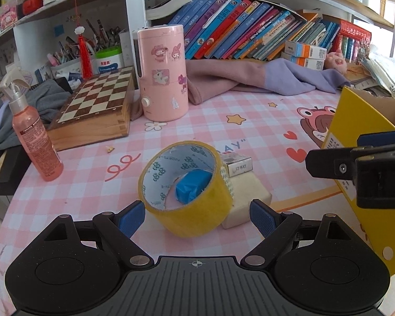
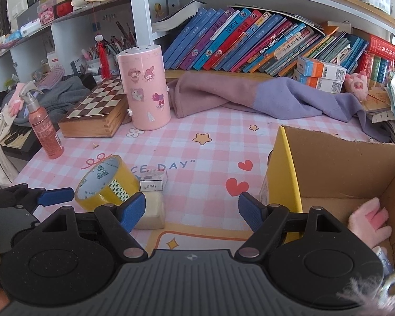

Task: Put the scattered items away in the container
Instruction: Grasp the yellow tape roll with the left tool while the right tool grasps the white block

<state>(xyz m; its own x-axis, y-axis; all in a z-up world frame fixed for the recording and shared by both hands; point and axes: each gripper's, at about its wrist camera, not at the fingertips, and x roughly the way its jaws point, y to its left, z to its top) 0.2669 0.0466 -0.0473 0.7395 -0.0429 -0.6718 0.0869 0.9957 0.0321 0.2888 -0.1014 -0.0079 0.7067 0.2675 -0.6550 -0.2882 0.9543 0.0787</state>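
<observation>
A table point(image 1: 263, 110) under a pink checked cloth fills both views, with leaning books point(image 1: 245, 26) on the shelf behind. In the left wrist view the left gripper point(image 1: 197, 217) sits at the bottom centre, its jaws wide apart and holding nothing; the yellow tape roll point(image 1: 187, 187) lies on its side just ahead, between the blue pads but not touched. A beige block point(image 1: 247, 197) and a small staple box point(image 1: 237, 164) sit against the roll's right side. The cardboard box point(image 2: 342, 168), yellow outside, stands at the right of the right wrist view, a pink plush point(image 2: 370, 221) in it. The right gripper point(image 2: 192, 209), bottom centre there, has its jaws well apart and empty over bare cloth, left of the box.
</observation>
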